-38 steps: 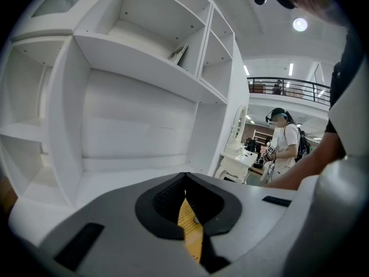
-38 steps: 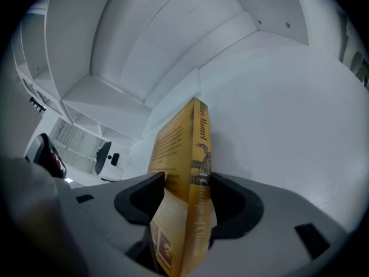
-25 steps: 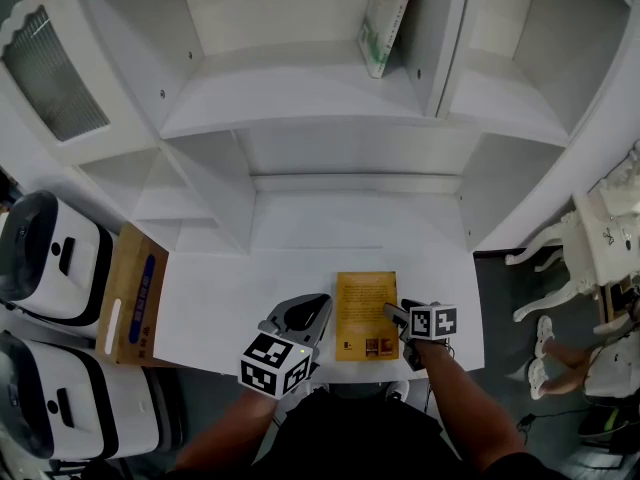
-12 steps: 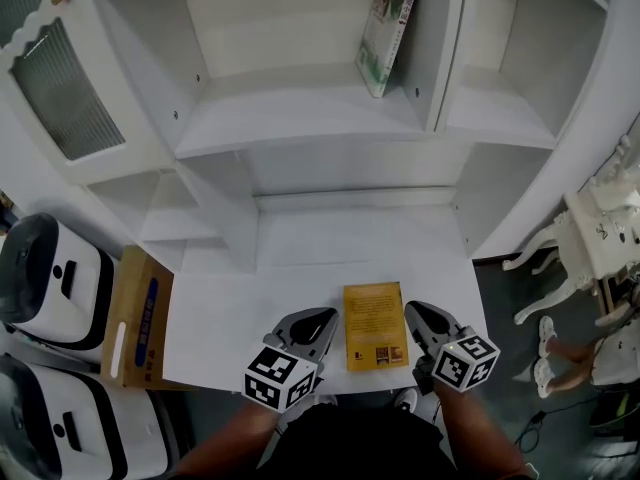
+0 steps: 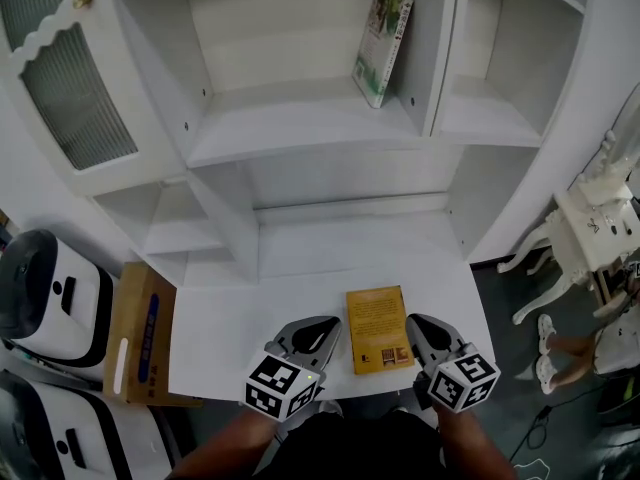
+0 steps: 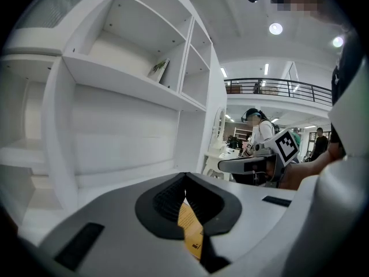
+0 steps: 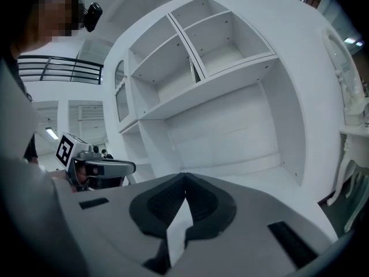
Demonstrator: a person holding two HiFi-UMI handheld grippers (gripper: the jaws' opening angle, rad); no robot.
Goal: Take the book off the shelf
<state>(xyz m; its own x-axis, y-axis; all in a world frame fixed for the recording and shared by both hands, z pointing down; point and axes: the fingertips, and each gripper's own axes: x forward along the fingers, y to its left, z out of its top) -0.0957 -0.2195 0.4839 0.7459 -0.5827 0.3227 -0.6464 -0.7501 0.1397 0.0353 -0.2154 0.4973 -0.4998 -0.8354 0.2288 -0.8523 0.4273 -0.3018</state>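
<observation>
A green book [image 5: 384, 34] leans upright against the divider on the upper shelf [image 5: 300, 118]; the left gripper view shows the green book [image 6: 158, 69] small, up on that shelf. An orange book [image 5: 378, 329] lies flat on the white desk [image 5: 220, 318] near its front edge. My left gripper [image 5: 314, 328] hovers just left of the orange book, jaws shut and empty. My right gripper [image 5: 420, 325] is just right of it, also shut with nothing held. Neither gripper touches either book. In the left gripper view, the orange book [image 6: 190, 231] shows beyond the closed jaws.
A cardboard box [image 5: 140, 333] sits at the desk's left end, with white machines [image 5: 45, 283] beside it. A glass-fronted cabinet door [image 5: 70, 78] stands at upper left. A white chair [image 5: 585, 238] and a person's feet are at the right.
My right gripper has drawn back from the orange book's right edge and its jaws have shut. The head view has tilted up, showing more of the shelf. The left gripper stayed put.
</observation>
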